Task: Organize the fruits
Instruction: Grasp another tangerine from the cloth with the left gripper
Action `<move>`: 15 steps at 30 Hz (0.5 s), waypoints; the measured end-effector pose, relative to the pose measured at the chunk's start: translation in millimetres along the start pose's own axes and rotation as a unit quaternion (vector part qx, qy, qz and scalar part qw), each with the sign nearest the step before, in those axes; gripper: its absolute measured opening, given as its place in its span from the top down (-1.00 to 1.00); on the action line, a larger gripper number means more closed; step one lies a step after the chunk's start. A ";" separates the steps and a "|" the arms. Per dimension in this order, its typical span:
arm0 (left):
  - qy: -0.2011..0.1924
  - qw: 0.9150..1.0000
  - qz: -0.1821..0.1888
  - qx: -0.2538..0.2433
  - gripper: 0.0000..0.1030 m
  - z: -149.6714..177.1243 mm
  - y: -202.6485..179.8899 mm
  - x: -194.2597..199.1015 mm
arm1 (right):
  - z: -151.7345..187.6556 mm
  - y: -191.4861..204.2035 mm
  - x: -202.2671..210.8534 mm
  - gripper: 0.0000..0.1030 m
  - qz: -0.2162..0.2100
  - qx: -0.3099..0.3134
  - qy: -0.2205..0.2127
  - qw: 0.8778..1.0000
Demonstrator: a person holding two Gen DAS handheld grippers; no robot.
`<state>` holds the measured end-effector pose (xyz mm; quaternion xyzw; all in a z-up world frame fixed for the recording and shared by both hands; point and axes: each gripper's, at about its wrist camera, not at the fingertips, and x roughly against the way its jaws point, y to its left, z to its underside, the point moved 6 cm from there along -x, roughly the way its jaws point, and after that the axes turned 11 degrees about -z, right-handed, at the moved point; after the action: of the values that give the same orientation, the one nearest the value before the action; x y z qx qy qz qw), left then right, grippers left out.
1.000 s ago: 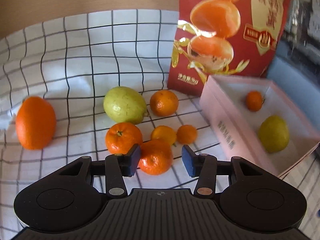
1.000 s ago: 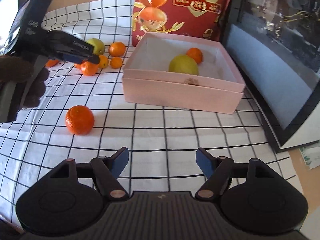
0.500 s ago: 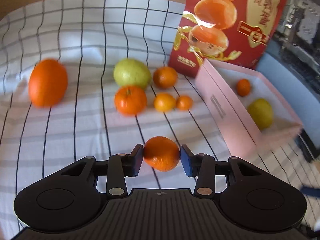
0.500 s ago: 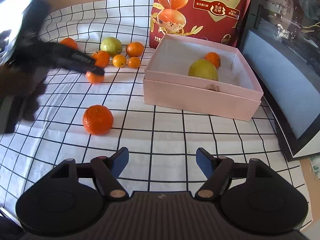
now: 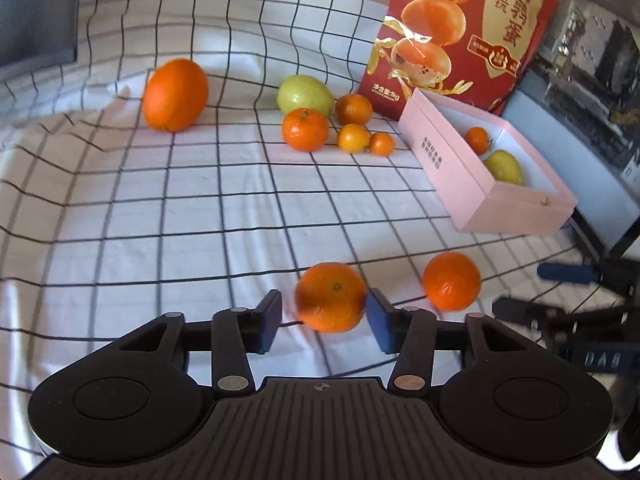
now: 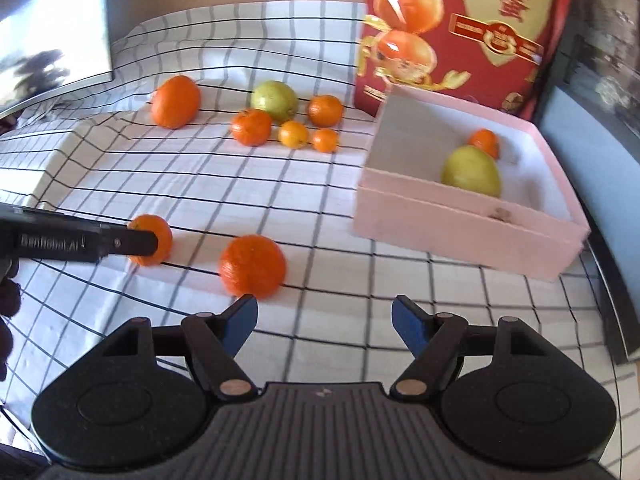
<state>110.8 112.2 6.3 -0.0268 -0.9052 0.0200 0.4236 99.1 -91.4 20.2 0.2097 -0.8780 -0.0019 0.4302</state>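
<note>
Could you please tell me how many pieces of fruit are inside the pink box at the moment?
2: a small tangerine toward the back of the pink box, and a yellow-green fruit just in front of it. The near wall could hide something low.

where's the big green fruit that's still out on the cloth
In the left wrist view the green fruit sits far back on the cloth, atop the tangerine cluster, left of the red bag.
</note>
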 end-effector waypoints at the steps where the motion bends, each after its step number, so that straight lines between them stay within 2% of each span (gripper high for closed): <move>1: -0.003 1.000 -0.006 -0.008 -0.06 1.1 0.0 2.5 | -2.6 2.7 -1.7 -0.45 -0.003 0.005 -0.001 1.000; 4: -0.008 1.000 -0.015 -0.023 0.03 2.0 -2.3 8.9 | -11.0 10.0 -4.8 -0.45 -0.011 0.019 -0.007 1.000; 8: -0.012 1.000 0.015 -0.022 0.03 0.5 -7.7 12.7 | -19.1 14.0 -9.0 -0.45 -0.015 0.026 -0.012 0.999; 11: -0.012 0.999 0.007 -0.034 0.03 -1.9 -14.3 7.2 | -20.4 15.4 -9.0 -0.45 -0.017 0.026 -0.014 0.999; 15: 0.020 0.998 -0.017 -0.050 0.03 -7.3 -20.6 -10.9 | -19.4 11.3 -11.8 -0.45 -0.019 0.030 0.001 0.999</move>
<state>122.7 91.1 3.8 -0.0332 -0.8967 -0.0332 0.4401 116.0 -73.3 25.6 0.2393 -0.8730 0.0166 0.4246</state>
